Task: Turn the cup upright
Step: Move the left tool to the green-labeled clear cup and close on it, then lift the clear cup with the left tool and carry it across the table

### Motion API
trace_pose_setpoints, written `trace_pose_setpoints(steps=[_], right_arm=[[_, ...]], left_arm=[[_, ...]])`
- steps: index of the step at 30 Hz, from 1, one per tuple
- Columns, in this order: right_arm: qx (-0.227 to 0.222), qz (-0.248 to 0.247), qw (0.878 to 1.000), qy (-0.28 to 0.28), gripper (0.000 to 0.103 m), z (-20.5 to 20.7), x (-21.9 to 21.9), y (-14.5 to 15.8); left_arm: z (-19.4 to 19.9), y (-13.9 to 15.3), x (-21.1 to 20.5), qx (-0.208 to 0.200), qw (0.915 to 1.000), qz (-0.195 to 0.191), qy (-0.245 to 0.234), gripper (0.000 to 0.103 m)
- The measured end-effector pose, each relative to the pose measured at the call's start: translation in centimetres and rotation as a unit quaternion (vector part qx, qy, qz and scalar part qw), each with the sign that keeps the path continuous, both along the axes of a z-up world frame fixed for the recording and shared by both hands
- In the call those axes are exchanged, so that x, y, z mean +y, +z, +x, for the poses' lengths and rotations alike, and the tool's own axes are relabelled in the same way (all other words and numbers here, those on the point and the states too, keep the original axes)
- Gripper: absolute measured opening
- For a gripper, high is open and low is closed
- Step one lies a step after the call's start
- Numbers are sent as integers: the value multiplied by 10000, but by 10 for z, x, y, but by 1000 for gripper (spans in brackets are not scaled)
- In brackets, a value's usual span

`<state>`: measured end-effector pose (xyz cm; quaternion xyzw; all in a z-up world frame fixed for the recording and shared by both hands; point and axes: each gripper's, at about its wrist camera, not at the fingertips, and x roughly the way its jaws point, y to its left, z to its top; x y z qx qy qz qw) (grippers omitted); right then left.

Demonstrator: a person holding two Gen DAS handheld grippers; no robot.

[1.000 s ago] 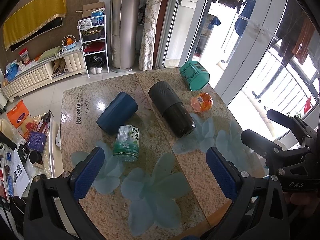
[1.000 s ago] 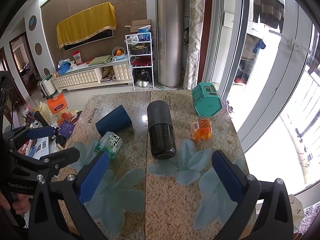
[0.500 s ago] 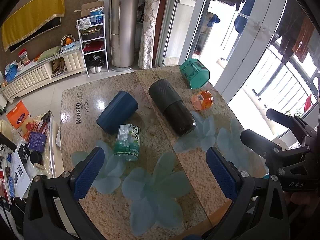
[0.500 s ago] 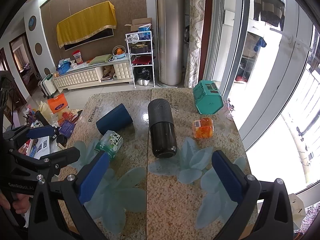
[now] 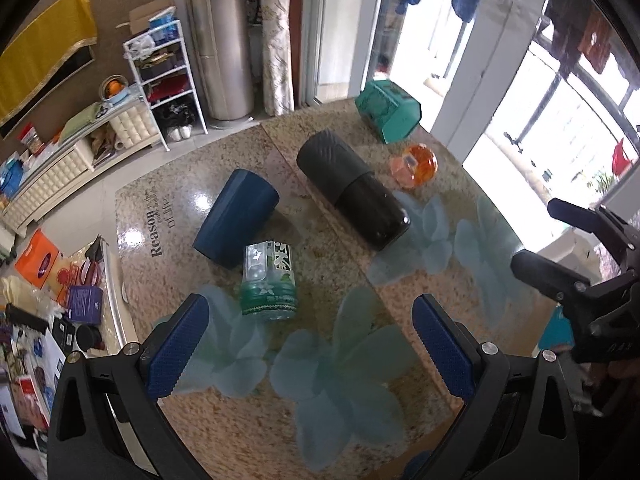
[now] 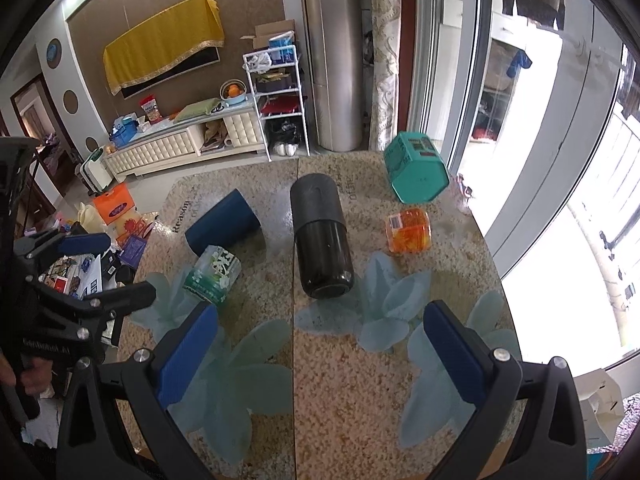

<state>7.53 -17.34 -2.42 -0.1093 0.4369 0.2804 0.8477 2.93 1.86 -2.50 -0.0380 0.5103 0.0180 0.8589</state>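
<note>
A tall black cup [image 5: 354,192] [image 6: 320,236] lies on its side in the middle of the granite table [image 5: 400,292], its mouth toward me. A dark blue cup [image 5: 236,218] [image 6: 224,226] also lies on its side, to the left of it. My left gripper [image 5: 312,344] is open and empty, above the near part of the table, short of the blue cup. My right gripper [image 6: 320,354] is open and empty, just in front of the black cup's mouth. Each gripper also shows at the edge of the other's view.
A green-labelled clear container [image 5: 270,282] [image 6: 212,270] lies on its side in front of the blue cup. An orange faceted container [image 5: 414,166] [image 6: 408,230] and a teal hexagonal box [image 5: 388,110] [image 6: 416,172] lie at the far right. Windows are to the right, clutter on the floor to the left.
Both views have tilted slightly upward and the objects sit a little lower and closer in frame. Nothing on the table has moved. Both grippers stay open.
</note>
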Motion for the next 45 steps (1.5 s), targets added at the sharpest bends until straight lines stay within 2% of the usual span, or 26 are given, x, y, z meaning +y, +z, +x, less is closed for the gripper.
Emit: trace_pose_setpoints(steps=[5,10,15,24,34,43,45], right_arm=[[212,-101,9997,6,103,5,-3,-9],[379,-161,9992,12,103,11,-8,-12],[515,-259,9983,-11,103,23,-12,-20],[823,-396,9958,13,103,42,-18,-35],[1161,-472,9921,84,103,59,-19,-53],[1234,-471,9912,75,103,69,-19,-59],[1227,-497,9912,86,103,68,-19,-58]], left_arm=[[11,-8,6,161,9988,140,-444,102],[33,-31,20,602,9971,59,-458,102],[54,-64,34,1150,9924,-389,-201,102],[79,-128,53,2169,9736,-589,395,102],[106,-172,62,2657,9622,-358,490,102],[123,-208,54,3029,9496,-606,533,74],[123,-219,52,2958,9519,-590,533,69]])
